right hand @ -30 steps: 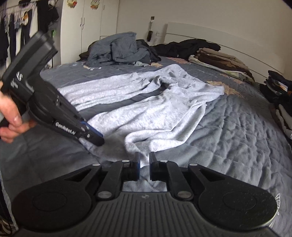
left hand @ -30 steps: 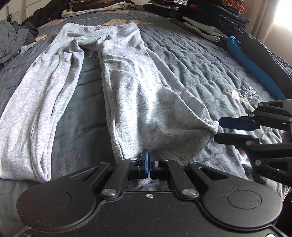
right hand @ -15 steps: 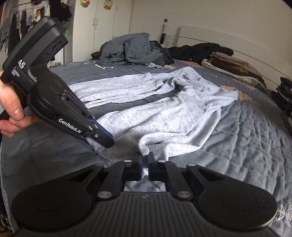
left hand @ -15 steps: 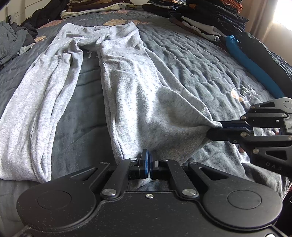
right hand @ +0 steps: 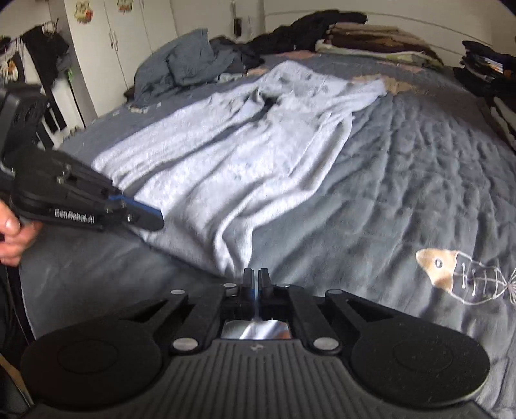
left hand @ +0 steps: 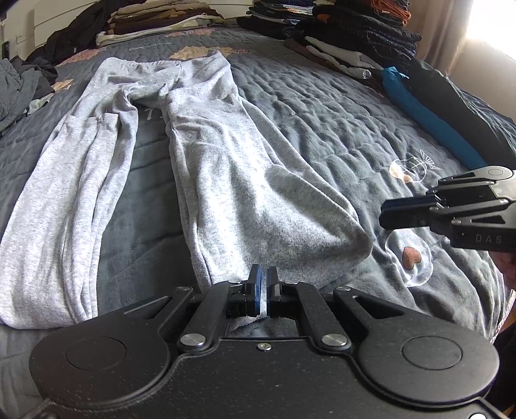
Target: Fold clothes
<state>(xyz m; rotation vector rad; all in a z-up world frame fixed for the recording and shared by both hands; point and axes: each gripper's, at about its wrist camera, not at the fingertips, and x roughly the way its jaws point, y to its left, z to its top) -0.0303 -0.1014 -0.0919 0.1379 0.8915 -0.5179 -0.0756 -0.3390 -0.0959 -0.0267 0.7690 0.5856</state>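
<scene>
Light grey sweatpants (left hand: pixel 225 180) lie flat on the dark quilted bed, legs toward me, waistband far. My left gripper (left hand: pixel 262 283) is shut on the hem of the right-hand leg. My right gripper (left hand: pixel 387 216) is shut and holds nothing; it hovers just right of that leg's outer hem corner, apart from the cloth. In the right wrist view the sweatpants (right hand: pixel 245 154) spread ahead, my right gripper (right hand: pixel 255 283) sits over the bedcover beside the hem, and the left gripper (right hand: pixel 151 222) pinches the hem at left.
The bed (left hand: pixel 338 106) bears stacks of folded dark clothes (left hand: pixel 348 29) at far right, a blue garment (left hand: pixel 429 109) along the right edge, a folded stack (left hand: pixel 154 22) at the head, and a grey heap (right hand: pixel 193 64) by the wardrobe.
My right gripper closed at the hem corner, then let it go and pulled back to the right. The hem corner dropped onto the bed. The left gripper stays on the hem.
</scene>
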